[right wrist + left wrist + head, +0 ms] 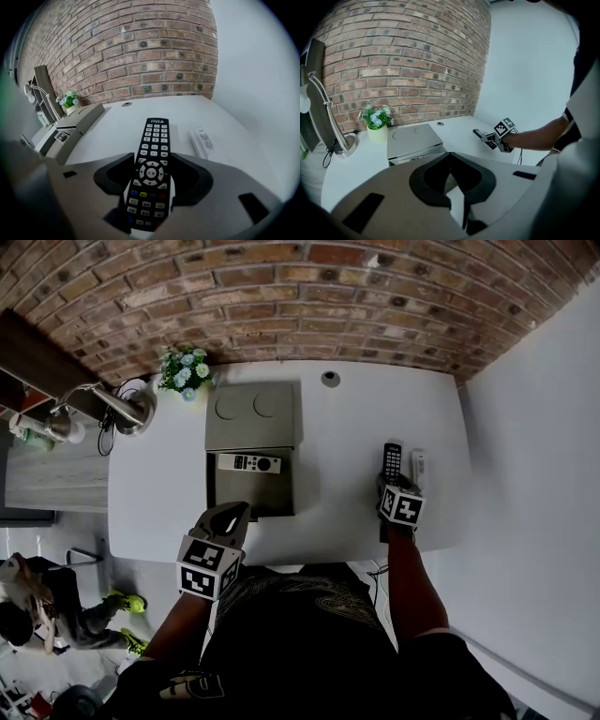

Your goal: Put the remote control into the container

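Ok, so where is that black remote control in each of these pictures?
Head view: black remote on the white table, right of centre, beside a small white remote.
Left gripper view: small and far, right of centre.
Right gripper view: large, centre and lower half, between the jaws.
Shared landmark: the flower pot by the brick wall, in all three.
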A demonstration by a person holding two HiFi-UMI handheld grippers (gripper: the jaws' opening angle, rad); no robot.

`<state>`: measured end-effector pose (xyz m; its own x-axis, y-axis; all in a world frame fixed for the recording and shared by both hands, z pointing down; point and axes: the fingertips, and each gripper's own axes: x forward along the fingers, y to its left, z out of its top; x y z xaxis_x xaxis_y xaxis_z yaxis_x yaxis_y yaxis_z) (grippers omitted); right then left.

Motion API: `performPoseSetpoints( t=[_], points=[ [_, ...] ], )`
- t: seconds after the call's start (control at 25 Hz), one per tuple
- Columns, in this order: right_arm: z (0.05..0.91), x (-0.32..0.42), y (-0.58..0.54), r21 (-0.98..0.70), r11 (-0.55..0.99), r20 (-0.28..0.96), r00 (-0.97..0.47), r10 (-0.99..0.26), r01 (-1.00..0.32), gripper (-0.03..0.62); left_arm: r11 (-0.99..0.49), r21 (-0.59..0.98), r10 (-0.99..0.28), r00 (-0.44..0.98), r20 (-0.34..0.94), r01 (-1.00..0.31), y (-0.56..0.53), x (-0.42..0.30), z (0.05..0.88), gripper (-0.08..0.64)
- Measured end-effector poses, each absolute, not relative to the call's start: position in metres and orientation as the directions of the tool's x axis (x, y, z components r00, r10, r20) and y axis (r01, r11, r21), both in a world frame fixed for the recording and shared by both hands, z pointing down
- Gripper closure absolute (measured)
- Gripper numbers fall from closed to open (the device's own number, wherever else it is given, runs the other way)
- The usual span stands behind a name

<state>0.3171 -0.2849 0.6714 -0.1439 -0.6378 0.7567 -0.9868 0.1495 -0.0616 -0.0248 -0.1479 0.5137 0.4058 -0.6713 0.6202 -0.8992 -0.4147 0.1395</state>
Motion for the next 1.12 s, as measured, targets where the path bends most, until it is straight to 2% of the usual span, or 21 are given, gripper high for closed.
performPoseSetpoints(
  t=[0.24,0.52,0.96,1.12],
  points=[
    [0.646,0.254,-0.268,-0.116,0.266,0.710,-0.267,-0.651,-0.957,0.348,-0.404,0.158,-0.677,0.411,0.610,-0.901,-0.143,-0.052,0.513,0.552],
    [0.615,0.154,-0.243,-0.082,0.475,0.680,-0.398,-0.616,-0.876,0.348,-0.396,0.157,-0.695,0.408,0.593,-0.905,-0.138,-0.090,0.510,0.552],
    [0.615,0.019,-0.213,0.040,0.754,0.717,-0.507,-0.479,-0.656,0.348,-0.314,0.174,-0.736,0.355,0.576,-0.933,-0.126,-0.162,0.510,0.552],
    [0.626,-0.021,-0.207,0.082,0.855,0.755,-0.528,-0.389,-0.513,0.348,-0.287,0.174,-0.745,0.334,0.578,-0.942,-0.119,-0.184,0.510,0.552]
  ],
)
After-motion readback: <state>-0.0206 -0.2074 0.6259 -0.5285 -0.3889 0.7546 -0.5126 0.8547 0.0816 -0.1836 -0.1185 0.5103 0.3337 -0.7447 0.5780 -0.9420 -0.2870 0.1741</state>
